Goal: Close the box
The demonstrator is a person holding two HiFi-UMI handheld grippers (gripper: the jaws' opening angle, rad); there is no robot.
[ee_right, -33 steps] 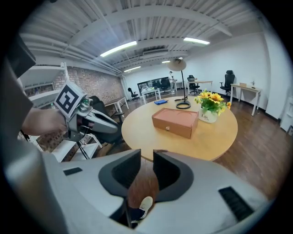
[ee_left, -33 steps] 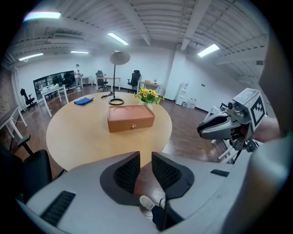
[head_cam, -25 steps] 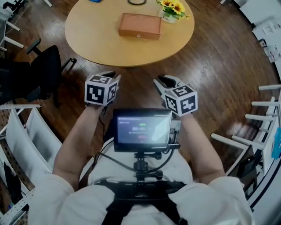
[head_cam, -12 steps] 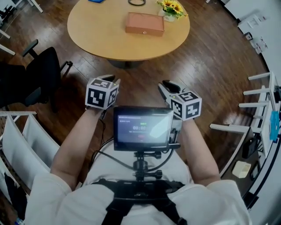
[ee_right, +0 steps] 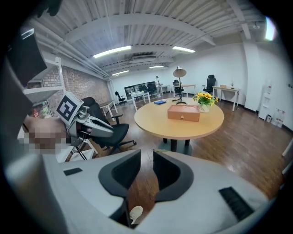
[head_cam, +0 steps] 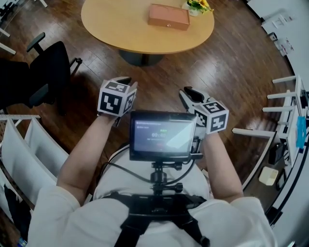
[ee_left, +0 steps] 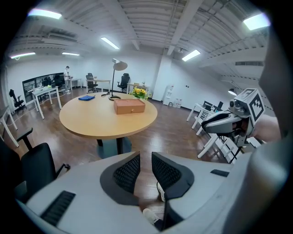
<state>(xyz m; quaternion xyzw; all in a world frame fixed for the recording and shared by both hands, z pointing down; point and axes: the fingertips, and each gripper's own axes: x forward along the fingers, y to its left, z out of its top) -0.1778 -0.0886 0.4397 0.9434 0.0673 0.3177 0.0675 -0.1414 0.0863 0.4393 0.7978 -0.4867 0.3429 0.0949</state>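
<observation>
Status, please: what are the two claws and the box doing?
Left gripper open, empty; right gripper open, empty. Flat brown box on round wooden table, lid looks down, beyond reach. Black office chair left of path.

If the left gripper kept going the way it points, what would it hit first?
Probably the floor, short of the table: the left gripper tilts downward, and bare floor shows ahead between its open jaws. Depth is unclear.

The person [head_cam: 63, 212] backs away: round table [head_cam: 116, 24] and box [head_cam: 168, 16] recede toward 12 o'clock, flowers [head_cam: 199, 6] seemingly half cropped.
</observation>
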